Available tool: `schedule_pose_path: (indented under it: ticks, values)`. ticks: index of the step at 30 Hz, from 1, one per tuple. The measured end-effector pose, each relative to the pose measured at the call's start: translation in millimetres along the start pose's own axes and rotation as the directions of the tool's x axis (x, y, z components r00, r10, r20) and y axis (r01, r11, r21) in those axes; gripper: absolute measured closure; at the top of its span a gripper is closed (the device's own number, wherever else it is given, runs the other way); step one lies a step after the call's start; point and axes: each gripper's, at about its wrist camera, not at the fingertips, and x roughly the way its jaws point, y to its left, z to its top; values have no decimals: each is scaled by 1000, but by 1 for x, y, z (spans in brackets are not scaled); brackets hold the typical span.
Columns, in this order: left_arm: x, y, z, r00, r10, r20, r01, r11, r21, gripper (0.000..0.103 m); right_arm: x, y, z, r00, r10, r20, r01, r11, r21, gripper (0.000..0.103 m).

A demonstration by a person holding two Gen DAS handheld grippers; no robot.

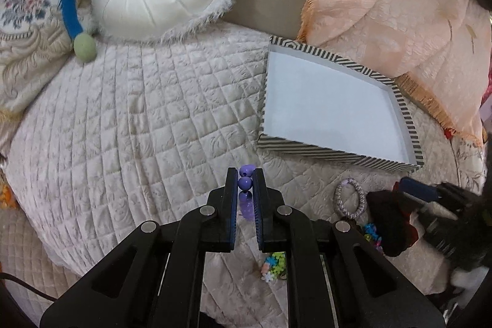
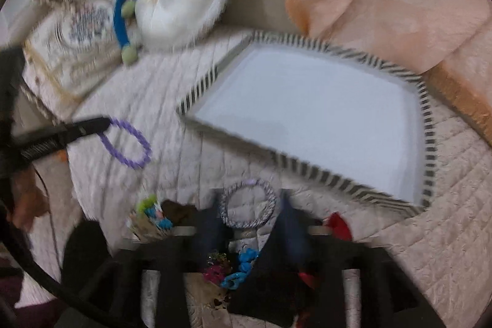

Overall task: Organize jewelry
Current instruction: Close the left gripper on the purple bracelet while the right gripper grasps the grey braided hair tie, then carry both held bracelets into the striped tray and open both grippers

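We have the left tool (image 1: 246, 183) clamped on the purple bracelet (image 1: 246, 182), lifted over the bed (image 1: 138, 112) beside the striped box (image 1: 409, 131). Light, floppy beads; grip on the strand. Right tool (image 2: 249, 223) spread around the silver bracelet (image 2: 248, 203).

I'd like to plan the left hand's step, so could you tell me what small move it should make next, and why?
Probably carry the purple bead bracelet rightward and forward to above the striped box. The left gripper is already shut on the bracelet, which hangs off the quilt, and the box's white interior shows nothing in it, so a drop there looks unobstructed.
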Motion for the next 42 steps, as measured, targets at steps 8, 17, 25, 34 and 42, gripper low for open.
schedule_pose_path:
  ticks: [8,17,25,34,42]
  values:
    - [-6,10,-1,1000,12,13,-12,1000,-3,95,74,-12,0,982,-123,-145,118,992,-43,64]
    - [-12,5,6,1000,10,26,-10,1000,6,95,41,-11,10,998,-47,-42,46,999,-11,97]
    - [-24,-23,18,998,1,61,-4,999,54,95,-25,-24,12,996,-25,85,20,998,52,97]
    - [-28,-74,42,994,0,105,-16,989,150,95,-60,-62,17,986,-85,141,66,989,130,97]
    - [-6,-110,63,995,-6,100,-14,981,195,95,-56,-103,21,982,-133,131,106,974,199,97]
